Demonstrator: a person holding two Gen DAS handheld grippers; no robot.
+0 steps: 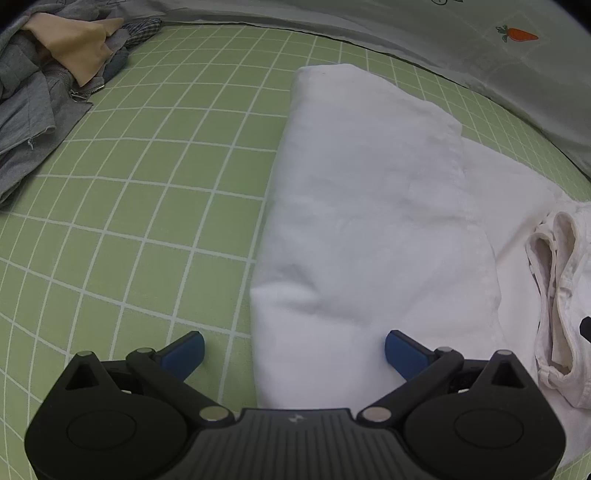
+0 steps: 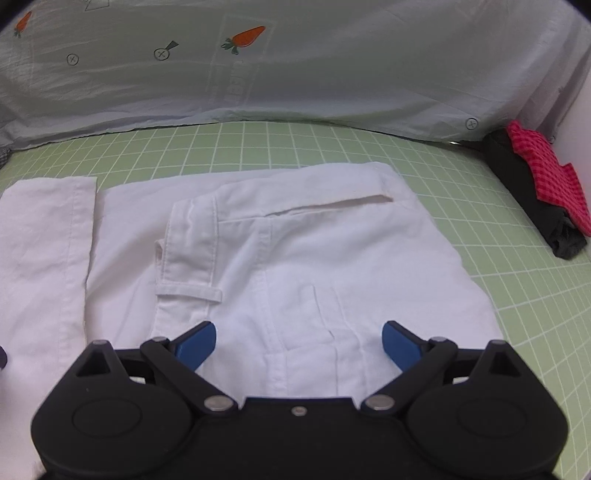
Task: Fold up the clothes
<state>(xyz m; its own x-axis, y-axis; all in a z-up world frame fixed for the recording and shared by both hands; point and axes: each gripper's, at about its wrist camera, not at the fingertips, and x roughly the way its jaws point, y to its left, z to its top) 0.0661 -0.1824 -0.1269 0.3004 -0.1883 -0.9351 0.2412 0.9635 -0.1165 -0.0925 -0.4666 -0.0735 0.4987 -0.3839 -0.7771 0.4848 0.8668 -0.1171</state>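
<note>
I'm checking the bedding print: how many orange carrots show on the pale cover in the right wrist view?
2. One carrot sits upper centre on the pale cover; another carrot is near the top left edge. More may lie outside the frame.

white trousers (image 2: 295, 251) lie folded on green sheet (image 2: 517, 280).

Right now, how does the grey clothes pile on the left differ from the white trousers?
The grey clothes pile is crumpled and heaped; the white trousers lie flat, partly folded. The pile mixes grey, tan and checked pieces; the trousers are one plain white garment. The pile sits far from both grippers; the trousers lie right below the open left gripper and open right gripper. Both rest on the green checked sheet.
</note>
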